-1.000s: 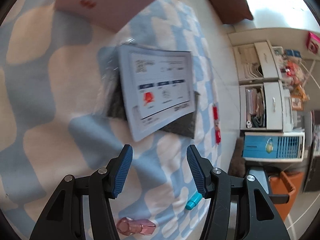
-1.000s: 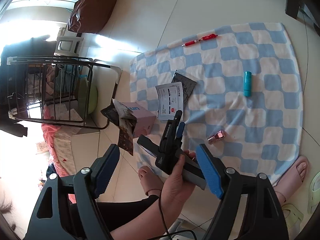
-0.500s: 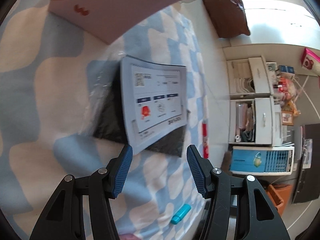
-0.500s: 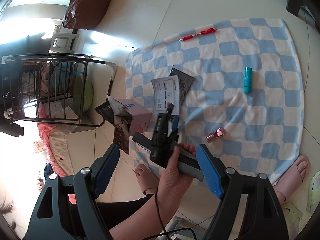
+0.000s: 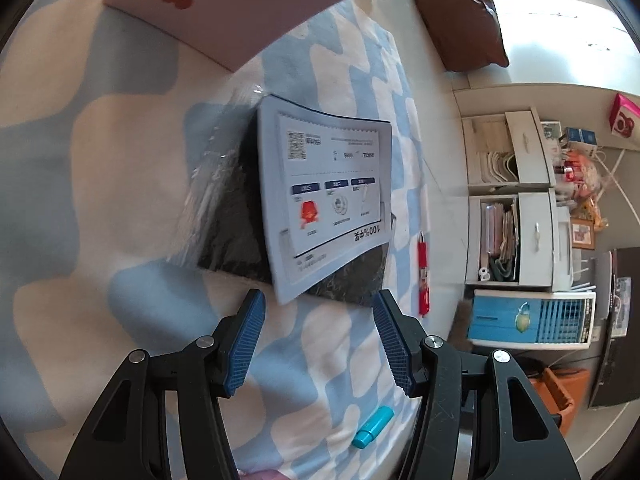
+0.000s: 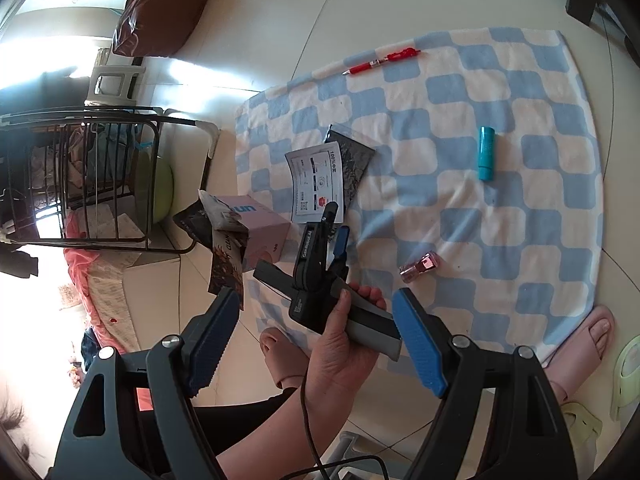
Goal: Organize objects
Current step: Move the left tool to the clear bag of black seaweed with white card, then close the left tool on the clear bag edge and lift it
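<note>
- My left gripper (image 5: 318, 342), its two blue ribbed pads apart with nothing between them, points down at the near edge of a white printed paper card (image 5: 326, 200).
- The card lies on top of a flat black crinkled plastic packet (image 5: 236, 236), near the middle of a blue-and-white checked towel (image 6: 500, 208) spread on the floor.
- To do this step well, I judge I should slide one pad under the card's overhanging near corner, keep the gripper low and shallow, and close gently so the paper does not buckle or drag the packet along.
- My right gripper (image 6: 316, 344) hangs high over the towel's near edge, pads wide apart and empty.
- A hand (image 6: 344, 364) holds the left gripper's handle.
- Count on the towel: one card, one black packet, one red pen (image 6: 382, 62) at the far edge, one teal tube (image 6: 486, 153) toward the right edge, one small pink bottle (image 6: 420, 268) near the near edge.
- One pink cardboard box (image 6: 262, 226) stands at the towel's left edge, some printed packets beside it.
</note>
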`<act>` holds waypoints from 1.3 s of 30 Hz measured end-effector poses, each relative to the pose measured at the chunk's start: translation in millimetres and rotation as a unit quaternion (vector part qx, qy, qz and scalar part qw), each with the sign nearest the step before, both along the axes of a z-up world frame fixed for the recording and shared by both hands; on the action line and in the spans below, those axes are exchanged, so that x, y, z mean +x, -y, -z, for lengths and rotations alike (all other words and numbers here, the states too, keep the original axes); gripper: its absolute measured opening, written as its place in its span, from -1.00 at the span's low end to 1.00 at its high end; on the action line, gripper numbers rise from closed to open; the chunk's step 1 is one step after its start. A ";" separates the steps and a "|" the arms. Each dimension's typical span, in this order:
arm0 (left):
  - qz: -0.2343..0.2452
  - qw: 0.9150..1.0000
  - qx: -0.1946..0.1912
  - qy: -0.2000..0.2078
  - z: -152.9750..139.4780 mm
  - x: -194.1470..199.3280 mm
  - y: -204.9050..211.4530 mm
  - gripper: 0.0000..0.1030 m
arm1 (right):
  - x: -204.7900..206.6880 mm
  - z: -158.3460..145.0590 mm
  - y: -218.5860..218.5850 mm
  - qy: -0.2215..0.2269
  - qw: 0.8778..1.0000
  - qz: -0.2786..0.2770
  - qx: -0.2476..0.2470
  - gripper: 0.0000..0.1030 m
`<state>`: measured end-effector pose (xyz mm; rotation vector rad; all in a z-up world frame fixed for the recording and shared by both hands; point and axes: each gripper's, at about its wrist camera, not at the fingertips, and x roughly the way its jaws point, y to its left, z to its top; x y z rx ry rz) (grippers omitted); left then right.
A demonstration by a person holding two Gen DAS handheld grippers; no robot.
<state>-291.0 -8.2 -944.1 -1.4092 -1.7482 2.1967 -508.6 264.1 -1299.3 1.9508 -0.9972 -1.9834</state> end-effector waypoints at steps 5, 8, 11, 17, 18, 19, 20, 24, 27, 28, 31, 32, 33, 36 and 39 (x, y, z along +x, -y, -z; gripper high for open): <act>-0.023 0.999 0.019 -0.025 -5.6 -0.5 8.6 0.06 | 1.8 1.4 1.6 0.001 1.000 -0.002 -0.001 0.55; -0.020 0.999 0.017 -0.030 -2.6 -9.4 8.2 0.06 | 1.6 3.1 2.0 0.004 1.000 -0.002 -0.002 0.55; -0.023 0.999 0.026 -0.024 4.7 -12.2 9.9 0.06 | 1.9 4.4 1.9 0.006 1.000 -0.002 -0.003 0.55; -0.033 0.992 0.121 0.012 39.1 -19.5 12.9 -0.88 | 4.9 10.0 -0.2 0.016 1.000 0.006 -0.009 0.55; -0.042 0.990 0.134 0.017 43.9 -19.7 14.3 -0.88 | 5.3 10.8 -0.5 0.018 1.000 0.007 -0.010 0.55; -0.049 0.988 0.144 0.022 48.7 -23.7 16.6 -0.90 | 5.9 12.2 -1.2 0.021 1.000 0.008 -0.011 0.55; -0.054 0.986 0.155 0.031 54.8 -27.1 17.2 -0.95 | 6.7 13.6 -1.5 0.023 1.000 0.008 -0.012 0.55; -0.078 0.978 0.192 0.038 67.3 -33.4 18.7 -0.98 | 9.0 18.0 -2.4 0.031 0.999 0.007 -0.015 0.55; -0.105 0.968 0.227 0.023 70.3 -32.5 21.2 -1.00 | 9.8 19.0 -1.9 0.033 0.999 0.005 -0.020 0.55; -0.116 0.965 0.236 0.019 70.7 -31.7 22.7 -1.00 | 10.0 19.2 -1.8 0.034 0.999 0.005 -0.021 0.55; -0.156 0.947 0.282 -0.003 75.2 -33.2 23.8 -1.00 | 10.1 18.5 -2.1 0.034 0.999 0.006 -0.027 0.55; -0.166 0.940 0.298 -0.009 76.1 -32.1 24.3 -1.00 | 10.0 18.2 -2.2 0.034 0.999 0.007 -0.029 0.55; -0.175 0.933 0.314 -0.015 76.5 -31.0 23.9 -1.00 | 9.9 18.0 -2.4 0.034 0.999 0.008 -0.031 0.55; -0.175 0.921 0.347 -0.032 71.9 -29.8 19.0 -1.00 | 8.9 16.6 -2.2 0.032 0.999 0.009 -0.034 0.55; -0.136 0.919 0.368 -0.046 57.9 -32.4 7.7 -1.00 | 7.2 12.6 -3.3 0.026 0.999 0.012 -0.036 0.55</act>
